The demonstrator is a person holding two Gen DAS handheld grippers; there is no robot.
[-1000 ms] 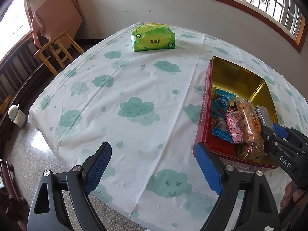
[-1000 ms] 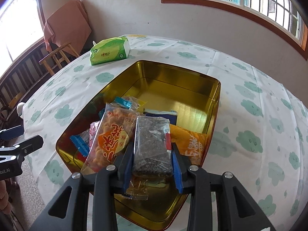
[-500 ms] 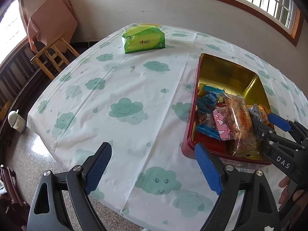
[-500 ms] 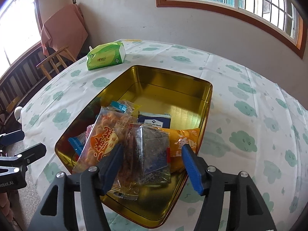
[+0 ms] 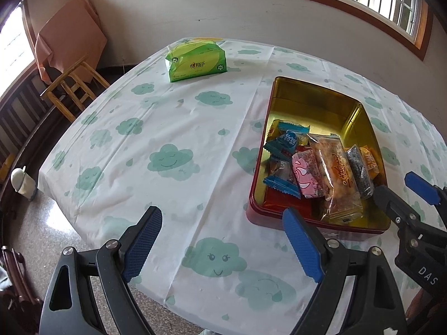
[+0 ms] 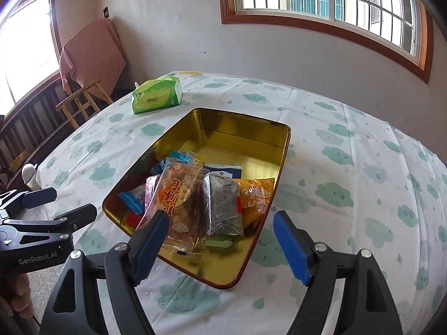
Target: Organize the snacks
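Note:
A red tin with a gold inside [image 5: 318,95] [image 6: 282,153] stands on the cloud-print tablecloth. Several snack packets lie piled in its near end, among them an orange cracker pack [image 6: 178,195] [image 5: 336,170], a dark seaweed pack [image 6: 223,203] [image 5: 360,170], an orange pack [image 6: 255,195] and blue-wrapped sweets [image 5: 285,142]. My right gripper [image 6: 220,247] is open and empty, just short of the tin's near rim; it also shows in the left wrist view [image 5: 402,192]. My left gripper [image 5: 223,240] is open and empty over the cloth left of the tin, and shows in the right wrist view [image 6: 53,203].
A green tissue pack [image 5: 195,62] [image 6: 157,96] lies at the far side of the table. A wooden chair with a peach cloth [image 5: 69,78] stands beyond the left edge. A white bottle [image 5: 22,180] stands on the floor.
My right gripper opened, let the dark seaweed pack drop into the tin, and drew back toward the near rim. My left gripper drew back a little, still open.

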